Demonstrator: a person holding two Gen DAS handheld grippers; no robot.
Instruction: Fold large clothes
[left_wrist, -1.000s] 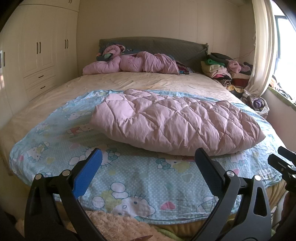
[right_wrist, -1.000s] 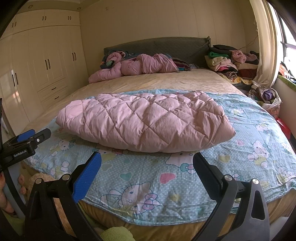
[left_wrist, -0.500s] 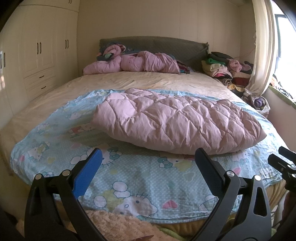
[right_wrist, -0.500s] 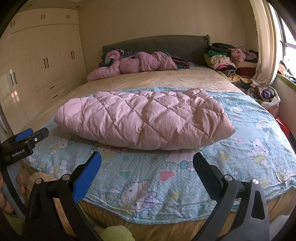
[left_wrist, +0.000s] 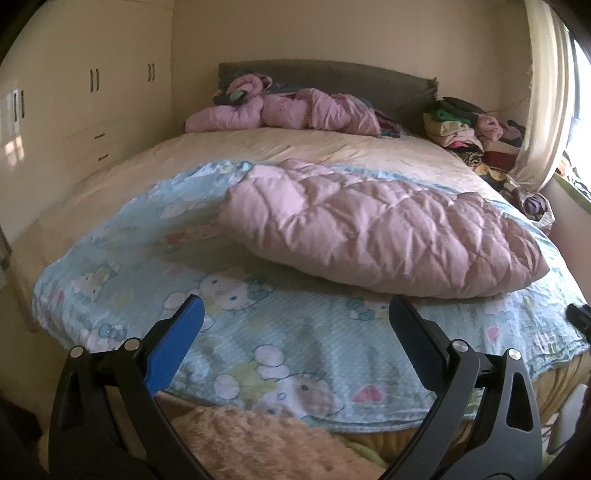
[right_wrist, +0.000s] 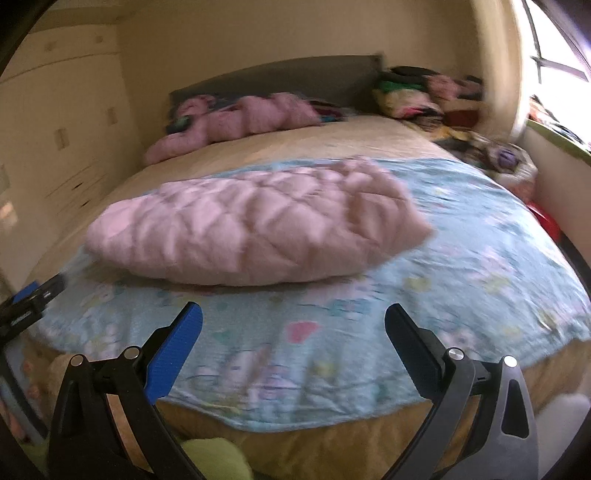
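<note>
both of my tongs stand wide apart and empty: the left gripper and the right gripper hang off the foot of the bed, touching nothing. the pink quilted jacket lies in a puffy bundle across the blue cartoon blanket, well beyond both sets of fingers. my worry is the padding: it looks thick and slippery, so i think a shallow pinch on the near edge could slide off, or catch the blanket underneath and drag it along. the right view is smeared, so judging my reach from it alone could put the fingers down short. the left view is sharp and shows the jacket's right end, and a fuzzy tan fabric right below the gripper. only the right view shows the other gripper's blue tip at its left edge and a yellow-green soft thing at the bottom.
</note>
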